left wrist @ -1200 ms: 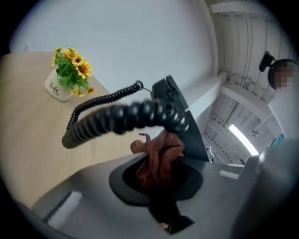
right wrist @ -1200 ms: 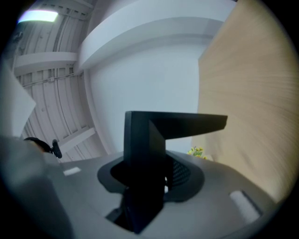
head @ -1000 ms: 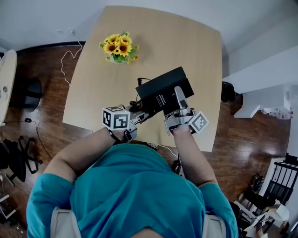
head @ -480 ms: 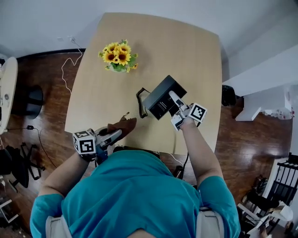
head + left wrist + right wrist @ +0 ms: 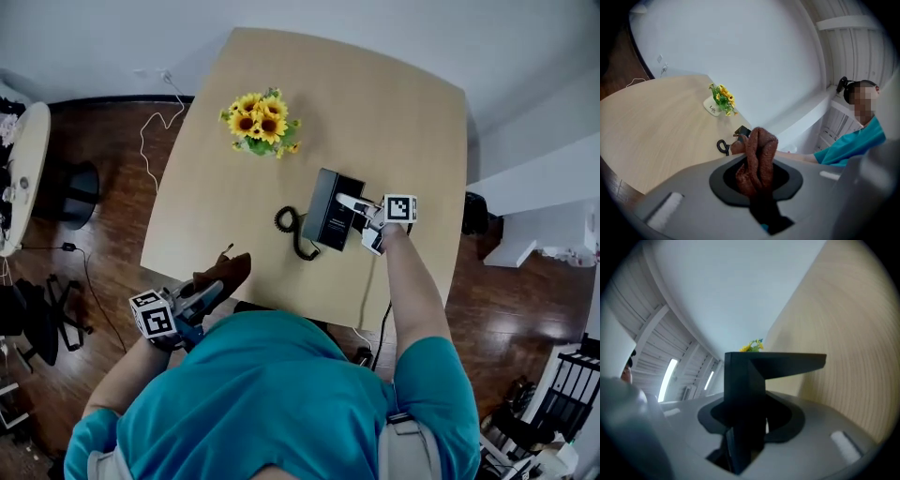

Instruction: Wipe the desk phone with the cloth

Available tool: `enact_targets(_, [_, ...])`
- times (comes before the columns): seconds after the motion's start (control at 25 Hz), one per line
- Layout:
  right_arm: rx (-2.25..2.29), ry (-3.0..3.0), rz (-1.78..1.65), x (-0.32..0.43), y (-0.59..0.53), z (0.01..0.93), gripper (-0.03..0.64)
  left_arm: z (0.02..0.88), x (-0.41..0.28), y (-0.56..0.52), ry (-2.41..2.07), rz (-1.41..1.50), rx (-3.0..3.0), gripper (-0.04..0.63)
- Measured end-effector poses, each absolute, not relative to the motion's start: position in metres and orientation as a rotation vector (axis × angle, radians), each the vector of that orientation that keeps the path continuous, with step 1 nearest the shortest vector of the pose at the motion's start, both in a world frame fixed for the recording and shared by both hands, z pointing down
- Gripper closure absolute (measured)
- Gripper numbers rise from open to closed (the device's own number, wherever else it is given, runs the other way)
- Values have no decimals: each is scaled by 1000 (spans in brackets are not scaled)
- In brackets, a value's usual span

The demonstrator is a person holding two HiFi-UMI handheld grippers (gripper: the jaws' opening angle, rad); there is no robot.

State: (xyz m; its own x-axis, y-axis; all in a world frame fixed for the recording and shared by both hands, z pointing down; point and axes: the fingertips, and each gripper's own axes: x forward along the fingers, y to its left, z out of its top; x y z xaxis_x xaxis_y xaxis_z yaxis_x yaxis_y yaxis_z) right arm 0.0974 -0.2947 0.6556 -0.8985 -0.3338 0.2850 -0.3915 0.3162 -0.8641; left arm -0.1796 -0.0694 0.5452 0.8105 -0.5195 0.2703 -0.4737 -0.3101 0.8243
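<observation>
The black desk phone [image 5: 331, 208] stands tipped on the wooden table [image 5: 394, 112], its coiled cord [image 5: 289, 225] trailing to the left. My right gripper [image 5: 349, 202] is shut on the phone's right edge; in the right gripper view the phone [image 5: 754, 376] fills the space between the jaws. My left gripper [image 5: 212, 291] hangs at the table's near left edge, shut on a crumpled brown cloth [image 5: 223, 272]. In the left gripper view the cloth [image 5: 757, 159] bulges out between the jaws, and the phone [image 5: 742, 132] is small beyond it.
A small pot of sunflowers [image 5: 262, 122] stands at the table's far left. A white cable [image 5: 155, 112] runs over the dark wood floor left of the table. A round white table edge [image 5: 21, 169] shows at far left.
The right gripper has carried the phone away from me and down onto the table. The left gripper has drawn back to the near left edge with the cloth.
</observation>
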Motion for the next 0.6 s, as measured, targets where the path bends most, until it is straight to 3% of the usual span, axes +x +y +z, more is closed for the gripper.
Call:
enact_targets(0.16, [703,-2424,1618,112,-302,681,459,542,-193,-72,-791,-83,1936,529])
enact_targets(0.36, [388,-2577,1694,85,-301,659,452,539,-202,-80,-816,-100,1912,529])
enact_targets(0.6, [605,-2468,1535,99,-314,684,318,540,-198,-100,-789,-103,1919,529])
